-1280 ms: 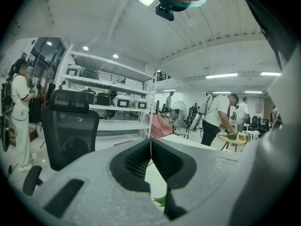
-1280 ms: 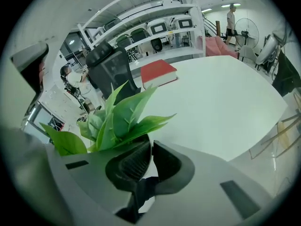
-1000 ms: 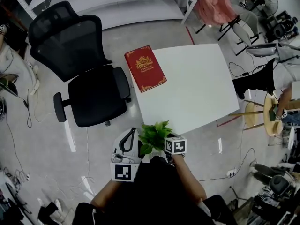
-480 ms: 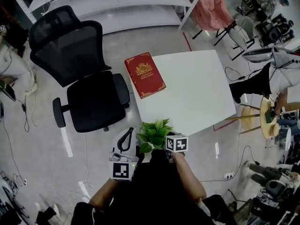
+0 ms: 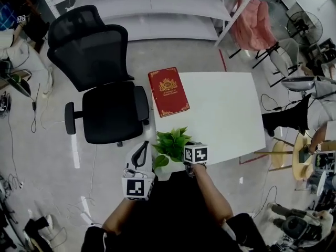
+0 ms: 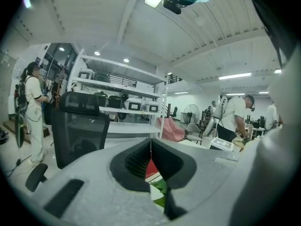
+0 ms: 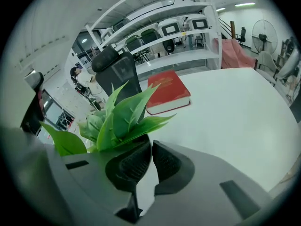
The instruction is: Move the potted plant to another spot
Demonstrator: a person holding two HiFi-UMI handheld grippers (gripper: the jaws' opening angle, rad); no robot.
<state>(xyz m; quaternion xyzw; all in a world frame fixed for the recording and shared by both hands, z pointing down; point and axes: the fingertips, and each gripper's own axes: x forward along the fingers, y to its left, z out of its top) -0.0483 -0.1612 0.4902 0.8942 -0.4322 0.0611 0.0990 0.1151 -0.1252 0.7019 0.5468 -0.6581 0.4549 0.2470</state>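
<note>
The potted plant (image 5: 170, 144) is a bunch of green leaves over the near left corner of the white table (image 5: 226, 109); its pot is hidden under them. My right gripper (image 5: 182, 152) reaches in from the plant's right. In the right gripper view its jaws (image 7: 151, 145) are nearly together on a thin white edge, apparently the pot's rim, with the leaves (image 7: 120, 117) just left of them. My left gripper (image 5: 144, 144) hangs left of the plant, off the table. Its pads (image 6: 151, 142) meet with nothing between them.
A red book (image 5: 168, 92) lies on the table's far left corner. A black office chair (image 5: 102, 88) stands left of the table. White shelves (image 5: 157, 4) run along the back, and a pink cloth (image 5: 252, 28) drapes a chair beyond. People stand at the right (image 5: 315, 93).
The right gripper and the plant have moved together a little toward the book, over the table's corner. The left gripper has shifted slightly alongside. Both jaws look unchanged.
</note>
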